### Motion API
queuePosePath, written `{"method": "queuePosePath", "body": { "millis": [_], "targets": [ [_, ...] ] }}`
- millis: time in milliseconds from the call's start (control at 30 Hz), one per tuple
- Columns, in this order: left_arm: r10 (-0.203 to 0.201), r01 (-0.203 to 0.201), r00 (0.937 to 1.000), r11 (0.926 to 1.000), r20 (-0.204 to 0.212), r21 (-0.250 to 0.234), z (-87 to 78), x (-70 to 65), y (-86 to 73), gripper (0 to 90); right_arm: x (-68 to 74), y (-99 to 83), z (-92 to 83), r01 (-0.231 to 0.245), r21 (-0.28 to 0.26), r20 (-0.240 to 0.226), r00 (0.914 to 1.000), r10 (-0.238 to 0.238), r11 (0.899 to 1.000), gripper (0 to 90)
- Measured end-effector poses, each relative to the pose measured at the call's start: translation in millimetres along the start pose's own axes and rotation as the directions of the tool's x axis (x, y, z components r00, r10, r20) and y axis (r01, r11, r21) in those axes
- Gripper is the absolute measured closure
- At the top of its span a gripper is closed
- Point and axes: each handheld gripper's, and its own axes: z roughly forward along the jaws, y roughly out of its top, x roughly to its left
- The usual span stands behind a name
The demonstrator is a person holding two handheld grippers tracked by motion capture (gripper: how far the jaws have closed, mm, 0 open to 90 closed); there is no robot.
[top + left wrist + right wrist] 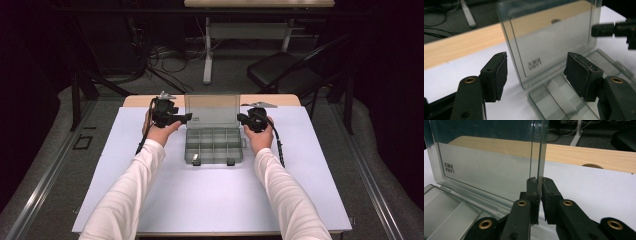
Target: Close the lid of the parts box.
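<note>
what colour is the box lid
Clear, see-through with a faint grey tint: the lid shows best in the right gripper view.

The person wears long, pale pinkish-white sleeves (pixel 132 187) that reach to the wrists. Each hand carries black tongs. The left tongs (pixel 186 118) have a grey three-cornered plate on top and a black cable trailing back beside the forearm; the right tongs (pixel 241 118) have the same plate and cable. Seen close in the gripper views, each jaw is a black arm with brass-ringed screw holes and a blocky, matte black pad (pixel 497 75).
</note>
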Motion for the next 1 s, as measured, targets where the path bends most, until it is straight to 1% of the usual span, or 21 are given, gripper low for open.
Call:
{"method": "queuePosePath", "body": {
  "millis": [100, 133, 200, 233, 267, 367, 433, 467, 500, 533, 567, 633, 667, 700, 733, 833, 867, 933, 967, 1000],
  "targets": [
    [-0.018, 0.018, 0.9998, 0.9997, -0.004, -0.015, -1.5, 3.4, 9.4, 36.3, 0.0, 0.0, 0.1, 0.002, -0.001, 0.001, 1.0, -0.002, 1.0, 85.2],
    [-0.016, 0.016, 0.9999, 0.9998, -0.004, -0.01, -2.5, 4.8, 12.5, 36.9, -0.1, -0.1, 0.2, 0.001, -0.001, 0.001, 1.0, -0.001, 1.0, 85.2],
    [-0.015, 0.015, 0.9997, 0.9998, -0.018, -0.01, -3.1, 5.9, 18.0, 37.5, -0.3, 0.0, 0.2, 0.002, -0.002, 0.003, 1.0, -0.002, 1.0, 85.2],
    [-0.016, 0.015, 0.9995, 0.9996, -0.028, -0.022, -2.2, 6.2, 20.1, 37.8, 0.1, 0.0, 0.4, 0.003, -0.003, 0.003, 1.0, -0.003, 1.0, 85.2],
    [-0.018, 0.017, 0.9994, 0.9997, -0.031, -0.019, -2.6, 6.8, 22.7, 38.3, 0.2, 0.0, 0.4, 0.002, -0.003, 0.003, 1.0, -0.002, 1.0, 85.2],
    [-0.015, 0.015, 0.9996, 0.9999, -0.026, -0.002, -1.4, 8.5, 30.4, 40.9, -0.1, 0.0, 0.2, 0.004, -0.003, 0.004, 1.0, -0.004, 1.0, 85.2],
    [-0.01, 0.01, 0.9998, 0.9999, -0.016, -0.005, -1.5, 11.3, 35.9, 42.5, -0.1, 0.1, 0.3, 0.004, -0.003, 0.004, 1.0, -0.004, 1.0, 85.2],
    [-0.016, 0.015, 0.9996, 0.9998, -0.022, -0.011, -0.7, 12.4, 38.2, 43.6, 0.0, 0.0, 0.4, 0.003, -0.003, 0.003, 1.0, -0.003, 1.0, 85.2],
    [-0.022, 0.022, 0.9996, 0.9997, -0.018, -0.008, -0.4, 14.0, 40.3, 43.9, 0.1, 0.0, 0.5, 0.002, -0.003, 0.003, 1.0, -0.002, 1.0, 85.2],
    [-0.032, 0.032, 0.9993, 0.9994, -0.018, -0.015, 0.8, 15.3, 41.4, 44.8, -0.1, 0.0, 0.5, 0.003, -0.003, 0.004, 1.0, -0.003, 1.0, 85.2],
    [-0.036, 0.036, 0.9992, 0.9993, -0.015, -0.008, 1.4, 17.0, 42.7, 45.5, -0.1, -0.1, 0.6, 0.003, -0.004, 0.004, 1.0, -0.003, 1.0, 85.2],
    [-0.048, 0.047, 0.9987, 0.9988, -0.016, -0.012, 3.8, 19.9, 43.9, 46.4, 0.1, -0.2, 0.9, 0.0, -0.006, 0.004, 1.0, 0.0, 1.0, 85.2],
    [-0.055, 0.055, 0.9984, 0.9982, -0.012, -0.025, 5.5, 21.5, 43.7, 47.2, -0.1, -0.2, 0.9, 0.001, -0.007, 0.004, 1.0, -0.001, 1.0, 85.2],
    [-0.067, 0.067, 0.9977, 0.9976, -0.001, -0.018, 5.5, 23.9, 44.0, 47.4, 0.0, -0.3, 0.9, 0.001, -0.007, 0.003, 1.0, -0.001, 1.0, 85.2],
    [-0.085, 0.085, 0.9964, 0.9958, -0.002, -0.035, 7.5, 25.7, 43.3, 48.0, -0.1, -0.3, 0.7, 0.001, -0.005, 0.003, 1.0, -0.001, 1.0, 85.2],
    [-0.116, 0.116, 0.9932, 0.9922, -0.001, -0.045, 10.8, 30.7, 42.5, 51.0, -0.2, -0.5, 0.8, 0.002, -0.007, 0.003, 1.0, -0.002, 1.0, 85.2],
    [-0.127, 0.127, 0.9919, 0.9903, 0.001, -0.058, 12.9, 31.9, 41.9, 51.8, -0.2, -0.5, 0.9, 0.001, -0.009, 0.002, 1.0, -0.001, 1.0, 85.2],
    [-0.135, 0.135, 0.9909, 0.9892, 0.003, -0.058, 16.1, 33.5, 41.4, 52.7, -0.5, -0.4, 0.6, 0.002, -0.007, 0.002, 1.0, -0.002, 1.0, 85.2],
    [-0.131, 0.132, 0.9913, 0.9899, 0.005, -0.052, 17.4, 34.4, 41.2, 53.2, -0.3, -0.4, 0.7, 0.001, -0.007, 0.0, 1.0, -0.001, 1.0, 85.2],
    [-0.131, 0.131, 0.9914, 0.9898, 0.004, -0.058, 19.9, 34.6, 40.7, 54.2, -0.2, -0.5, 0.7, -0.002, -0.007, -0.001, 1.0, 0.002, 1.0, 85.2]
  ]
}}
